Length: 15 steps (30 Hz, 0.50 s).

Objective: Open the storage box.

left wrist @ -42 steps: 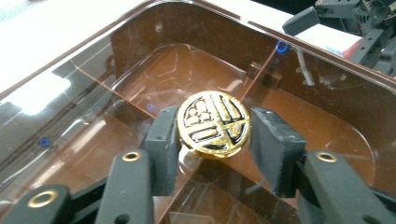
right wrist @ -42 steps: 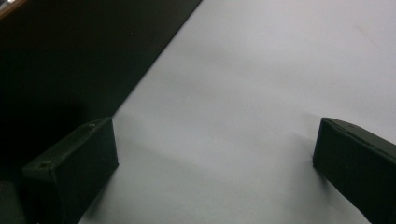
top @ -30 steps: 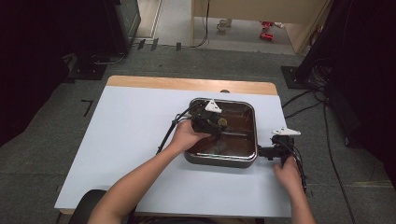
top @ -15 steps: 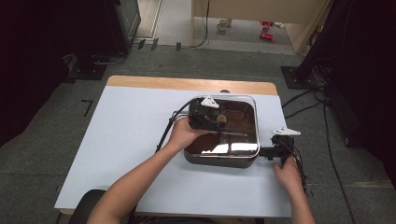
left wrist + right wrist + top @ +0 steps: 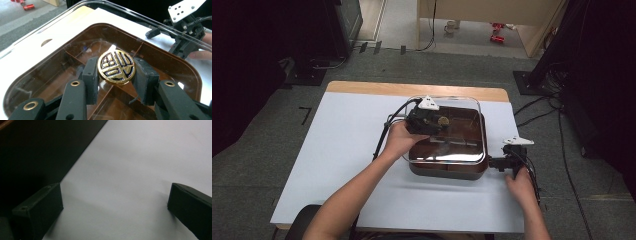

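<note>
Left gripper (image 5: 116,86) clamps gold knob (image 5: 116,66) of clear lid (image 5: 443,131), lid tilted above brown compartment box (image 5: 448,169) near table (image 5: 337,150) right edge. Right gripper (image 5: 498,162) beside box's right side, jaws wide, nothing between.

Clear lid (image 5: 462,107) with round gold knob (image 5: 116,66), black pattern on its face. Knob clamped between left tongs (image 5: 116,75); lid lifted, tilted, hanging over the box. Brown square box (image 5: 447,167), rounded corners, inner dividers forming compartments, sits on the white surface (image 5: 337,150), right of centre.
</note>
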Available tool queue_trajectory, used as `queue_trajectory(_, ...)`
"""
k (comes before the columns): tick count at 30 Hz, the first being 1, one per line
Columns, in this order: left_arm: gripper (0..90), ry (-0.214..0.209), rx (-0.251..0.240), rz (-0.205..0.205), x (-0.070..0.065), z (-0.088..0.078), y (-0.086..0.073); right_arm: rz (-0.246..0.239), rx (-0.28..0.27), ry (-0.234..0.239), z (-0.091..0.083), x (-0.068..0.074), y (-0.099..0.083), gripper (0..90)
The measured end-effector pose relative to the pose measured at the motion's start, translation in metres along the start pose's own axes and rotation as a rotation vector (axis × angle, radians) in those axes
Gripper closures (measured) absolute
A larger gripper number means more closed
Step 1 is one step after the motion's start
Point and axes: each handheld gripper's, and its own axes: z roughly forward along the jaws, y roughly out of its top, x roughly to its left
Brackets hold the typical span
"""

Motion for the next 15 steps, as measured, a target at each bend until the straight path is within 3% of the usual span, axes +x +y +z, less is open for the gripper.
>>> queue_trajectory(11,58.8,0.052,-0.007,-0.021,0.017,-0.031,-0.005,0.001,0.000,0.000,0.000,0.000,0.000,0.0)
queue_trajectory(15,58.9,0.075,-0.010,-0.046,0.027,-0.042,-0.011,0.000,0.000,0.000,0.000,0.000,0.000,0.0)
